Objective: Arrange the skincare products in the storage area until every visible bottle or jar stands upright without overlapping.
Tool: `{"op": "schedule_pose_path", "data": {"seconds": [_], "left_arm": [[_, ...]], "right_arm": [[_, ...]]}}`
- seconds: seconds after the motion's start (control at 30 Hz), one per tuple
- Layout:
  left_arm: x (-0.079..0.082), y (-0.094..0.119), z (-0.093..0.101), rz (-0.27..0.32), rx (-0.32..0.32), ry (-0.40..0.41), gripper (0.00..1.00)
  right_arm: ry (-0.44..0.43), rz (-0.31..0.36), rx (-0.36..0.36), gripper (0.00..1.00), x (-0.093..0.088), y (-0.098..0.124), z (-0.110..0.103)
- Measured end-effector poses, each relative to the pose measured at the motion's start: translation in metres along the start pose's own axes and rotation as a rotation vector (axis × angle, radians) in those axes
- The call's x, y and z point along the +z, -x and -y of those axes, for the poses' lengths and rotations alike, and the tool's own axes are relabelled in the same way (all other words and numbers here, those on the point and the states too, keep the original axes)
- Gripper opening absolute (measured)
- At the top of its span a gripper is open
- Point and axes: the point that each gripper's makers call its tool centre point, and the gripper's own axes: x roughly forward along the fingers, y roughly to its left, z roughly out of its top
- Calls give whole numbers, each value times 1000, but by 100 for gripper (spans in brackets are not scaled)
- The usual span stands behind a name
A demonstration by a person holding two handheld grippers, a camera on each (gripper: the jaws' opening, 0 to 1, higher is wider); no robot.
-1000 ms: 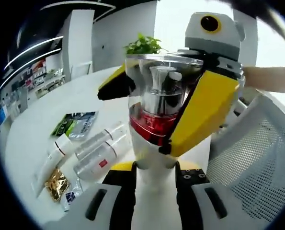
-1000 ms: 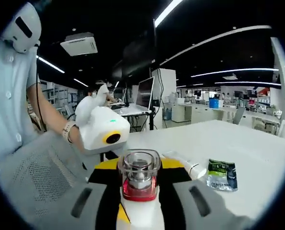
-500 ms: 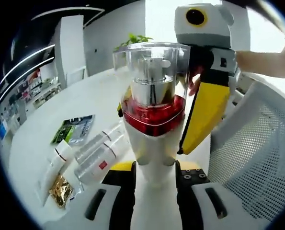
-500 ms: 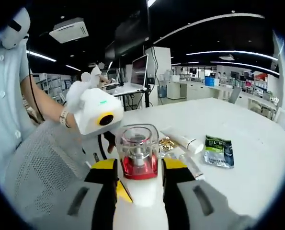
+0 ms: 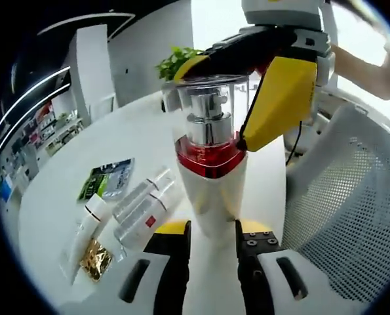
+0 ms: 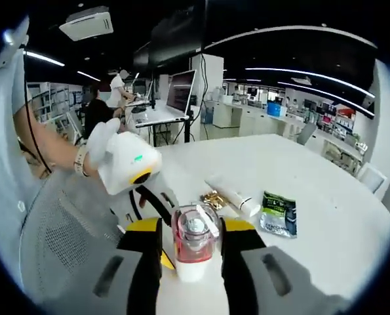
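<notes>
Right now the pump bottle [image 5: 210, 164] stands upright above the desk's [image 5: 63, 177] near edge, its base pinched in the left gripper [image 5: 211, 230] and its clear cap between the right gripper's [image 6: 190, 246] jaws, long axis vertical.

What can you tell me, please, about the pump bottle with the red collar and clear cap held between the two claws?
The pump bottle has a white, smooth plastic-looking body tapering downward, a glossy red collar, and a silver pump under a clear, squarish cap. It stands roughly upright, lifted above the white table. The left claw clamps its lower body between black-and-yellow jaws. The right claw closes on the cap from above. In the right gripper view the bottle is seen cap-first between that claw's jaws.
</notes>
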Motion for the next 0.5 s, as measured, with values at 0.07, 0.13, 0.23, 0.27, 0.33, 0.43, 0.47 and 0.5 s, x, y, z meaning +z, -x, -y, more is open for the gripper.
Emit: {"op": "schedule_pose_path", "data": {"seconds": [0.07, 0.13, 0.23, 0.27, 0.33, 0.43, 0.47, 0.5], "left_arm": [[1, 1, 0, 1, -1, 1, 22], [1, 0, 2, -1, 0, -6, 21], [3, -1, 4, 2, -3, -11, 20], [3, -2, 5, 4, -6, -13, 20], [3, -2, 5, 0, -1, -15, 20], [2, -2, 5, -2, 0, 3, 20], [2, -3, 4, -3, 3, 13, 20], [2, -3, 4, -5, 3, 15, 20]], "right_arm": [[-3, -30, -42, 33, -1, 2, 4], [26, -45, -73, 31, 1, 4, 5], [-12, -70, -83, 36, 0, 4, 3], [-16, -71, -81, 37, 0, 3, 2], [-5, -81, -93, 37, -1, 3, 2], [87, -96, -116, 29, -3, 5, 10], [102, -102, -71, 29, -5, 4, 6], [100, -94, -69, 28, -3, 5, 8]]}}
